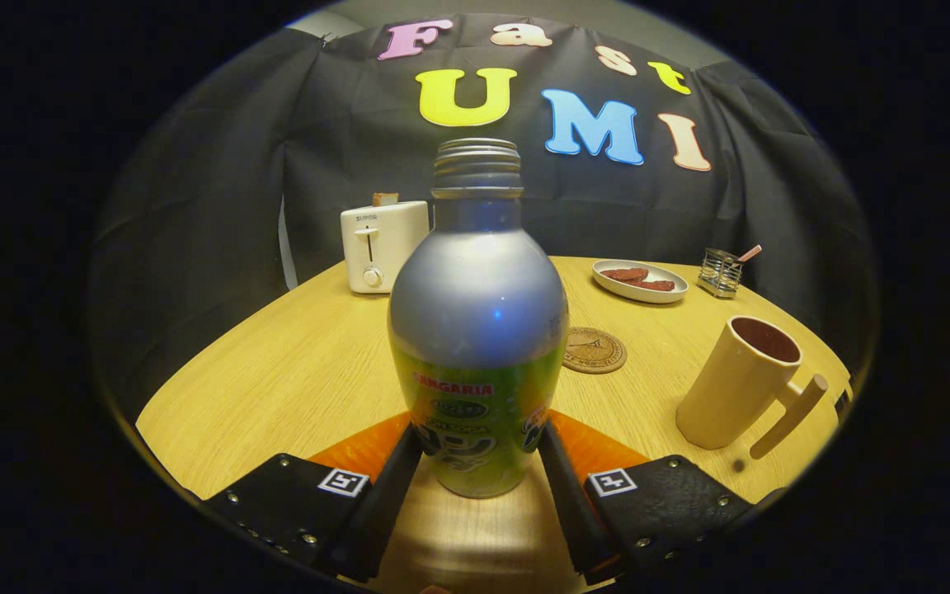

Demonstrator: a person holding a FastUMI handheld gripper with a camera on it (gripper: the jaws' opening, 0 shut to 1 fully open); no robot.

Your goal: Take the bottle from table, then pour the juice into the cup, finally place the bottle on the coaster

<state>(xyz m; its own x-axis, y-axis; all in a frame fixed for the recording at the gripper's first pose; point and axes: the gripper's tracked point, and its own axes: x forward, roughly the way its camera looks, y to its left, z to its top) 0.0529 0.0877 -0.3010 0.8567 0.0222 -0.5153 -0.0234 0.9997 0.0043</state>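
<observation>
**Bottle clamped, upright on the table**

My gripper [479,462] has both fingers pressed against the lower sides of the bottle [477,330], which stands uncapped on the table [293,371]. Just beyond lies the coaster [594,350]; the cup [743,384] stands off to its right.

Gripper [477,450] at the bottom of the frame, two black textured finger blocks studded with small silver screws, a square black-and-white marker tag on each block, bottom left and bottom right
</observation>
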